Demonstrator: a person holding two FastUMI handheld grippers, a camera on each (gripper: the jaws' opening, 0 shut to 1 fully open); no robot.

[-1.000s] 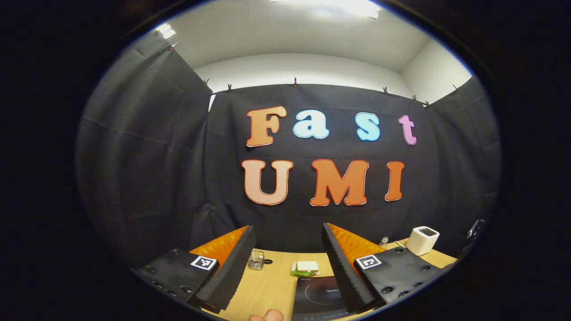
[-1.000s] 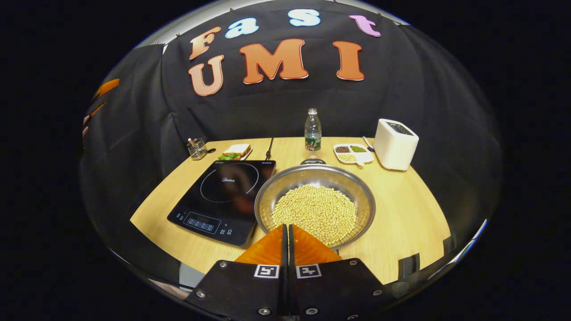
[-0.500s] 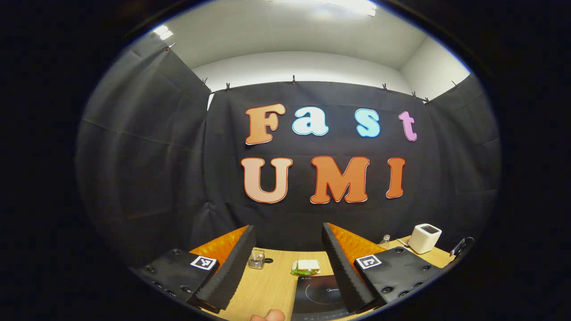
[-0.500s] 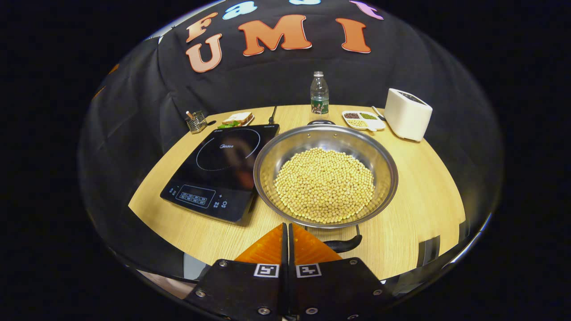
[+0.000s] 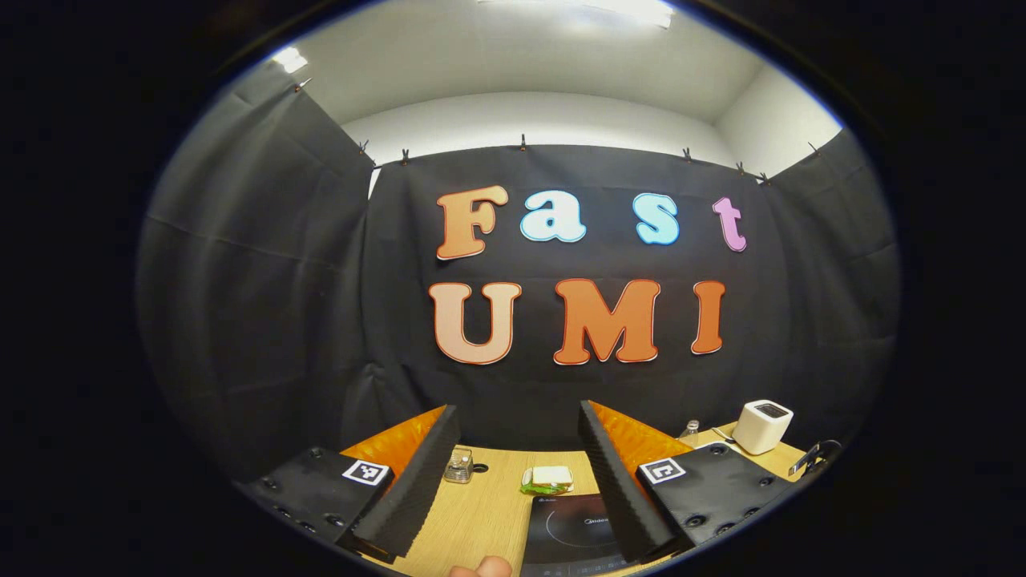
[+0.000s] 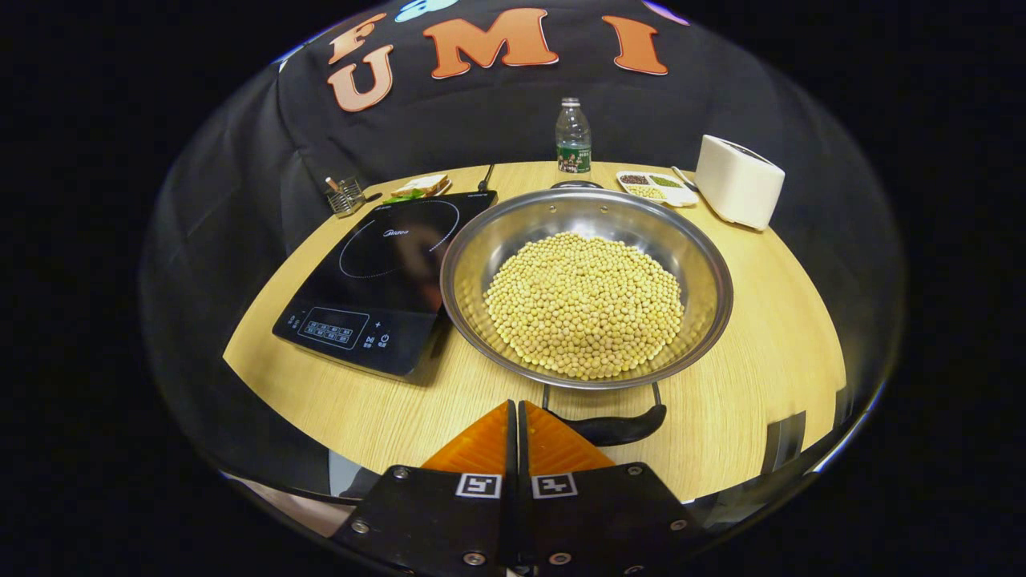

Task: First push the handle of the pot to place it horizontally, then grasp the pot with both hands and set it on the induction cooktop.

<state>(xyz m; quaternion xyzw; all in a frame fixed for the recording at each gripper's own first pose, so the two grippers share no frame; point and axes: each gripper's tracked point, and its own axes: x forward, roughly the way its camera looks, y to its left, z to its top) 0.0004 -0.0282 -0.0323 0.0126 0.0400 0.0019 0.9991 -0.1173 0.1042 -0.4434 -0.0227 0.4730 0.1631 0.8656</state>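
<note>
Pot [image 6: 586, 296] full of beans sits on the table [image 6: 753, 336], its rim touching or overlapping the right edge of the cooktop [image 6: 377, 272] — not on it yet. Near handle [image 6: 613, 426] lies close to the table, just ahead of the right gripper [image 6: 518, 409], whose fingers are pressed together with nothing between them; no contact with the handle that I can make out. Left gripper [image 5: 513, 453] is held high and level, fingers wide apart, empty. Judgement: task at the very start — handle push apparently not done; two-handed grasp and transfer remain.
</note>
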